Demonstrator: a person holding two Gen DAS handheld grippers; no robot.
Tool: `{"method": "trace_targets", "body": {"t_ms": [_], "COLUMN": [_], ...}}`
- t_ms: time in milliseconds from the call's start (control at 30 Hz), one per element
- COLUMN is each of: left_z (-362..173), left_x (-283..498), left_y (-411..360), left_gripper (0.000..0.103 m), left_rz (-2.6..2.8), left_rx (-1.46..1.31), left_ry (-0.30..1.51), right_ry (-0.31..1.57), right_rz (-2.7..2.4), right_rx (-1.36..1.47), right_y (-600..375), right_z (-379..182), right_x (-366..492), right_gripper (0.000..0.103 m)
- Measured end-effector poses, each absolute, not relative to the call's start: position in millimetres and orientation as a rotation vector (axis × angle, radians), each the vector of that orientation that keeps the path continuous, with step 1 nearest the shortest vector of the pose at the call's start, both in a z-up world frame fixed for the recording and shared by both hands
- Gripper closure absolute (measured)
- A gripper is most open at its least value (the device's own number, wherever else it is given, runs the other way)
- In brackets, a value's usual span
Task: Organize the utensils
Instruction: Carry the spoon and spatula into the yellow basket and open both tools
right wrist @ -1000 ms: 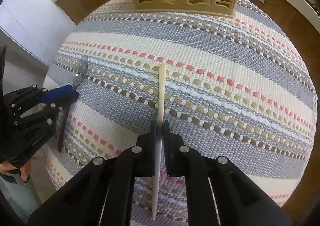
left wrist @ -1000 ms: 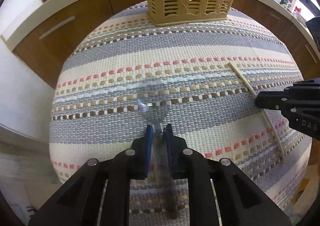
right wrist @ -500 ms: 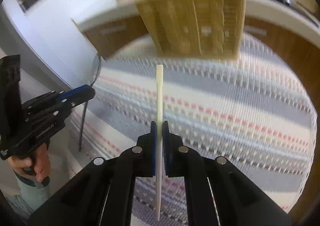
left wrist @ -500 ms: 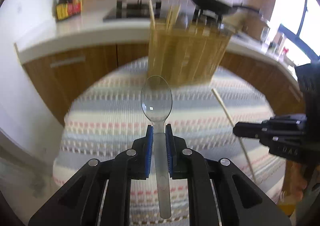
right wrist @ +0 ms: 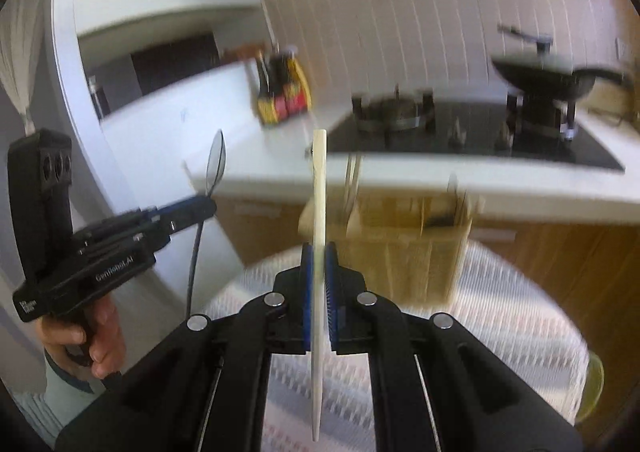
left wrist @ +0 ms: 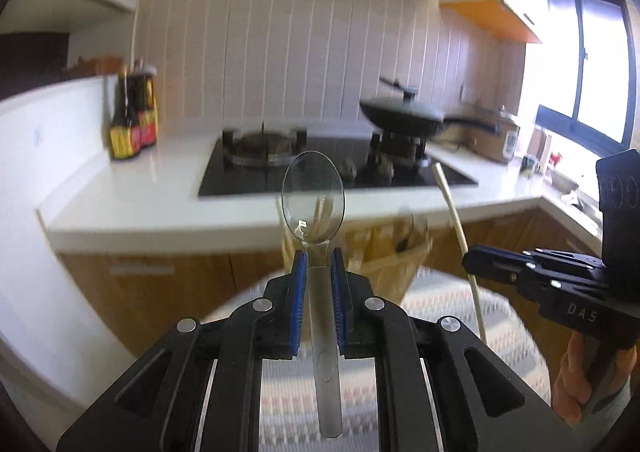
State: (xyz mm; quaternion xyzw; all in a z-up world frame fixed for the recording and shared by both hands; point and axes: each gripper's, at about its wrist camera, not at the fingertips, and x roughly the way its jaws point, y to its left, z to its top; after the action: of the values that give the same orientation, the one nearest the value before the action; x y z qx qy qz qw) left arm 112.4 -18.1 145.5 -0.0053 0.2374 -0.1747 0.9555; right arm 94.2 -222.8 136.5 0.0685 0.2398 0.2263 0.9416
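Clear plastic spoon (left wrist: 313, 199) looks light and slippery; left gripper (left wrist: 317, 266) pinches its neck, bowl toward 12 o'clock. Right gripper (right wrist: 319, 266) pinches the stiff chopstick (right wrist: 319, 188) mid-length.

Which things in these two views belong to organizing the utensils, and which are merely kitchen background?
Belong to the job:
clear plastic spoon, held in the left tool
chopstick, held in the right tool
tan utensil basket on the striped cloth

Just background:
sauce bottles
gas stove
black pan
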Motion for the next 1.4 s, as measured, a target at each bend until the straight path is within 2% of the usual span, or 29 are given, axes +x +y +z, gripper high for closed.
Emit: {"method": "trace_targets", "body": {"t_ms": [267, 500, 933, 1333, 1400], "left_z": [176.9, 168.1, 114.2, 89.7, 86.9], "left_x": [150.4, 191.3, 236.0, 242.0, 238.9], "left_y": [-29.5, -26.2, -24.2, -28.2, -28.8], "left_gripper": [0.093, 0.093, 0.093, 0.092, 0.084], "left_rz": [-0.368, -0.380, -0.427, -0.459, -0.463], "left_rx": [-0.044, -0.122, -0.201, -0.189, -0.185], "left_ry": [0.332, 0.287, 0.224, 0.211, 0.210], "right_ry": [0.289, 0.135, 0.070, 0.046, 0.060], "right_rz": [0.346, 0.196, 0.069, 0.049, 0.054], "right_rx": [0.224, 0.260, 0.246, 0.183, 0.155], "right_y": [-250.1, -265.7, -260.8, -251.1, -248.4], "right_z": [171.9, 160.7, 121.6, 105.5, 106.1], "right_x": [146.5, 188.8, 222.2, 217.3, 211.3], "right_gripper": [0.099, 0.099, 0.099, 0.098, 0.093]}}
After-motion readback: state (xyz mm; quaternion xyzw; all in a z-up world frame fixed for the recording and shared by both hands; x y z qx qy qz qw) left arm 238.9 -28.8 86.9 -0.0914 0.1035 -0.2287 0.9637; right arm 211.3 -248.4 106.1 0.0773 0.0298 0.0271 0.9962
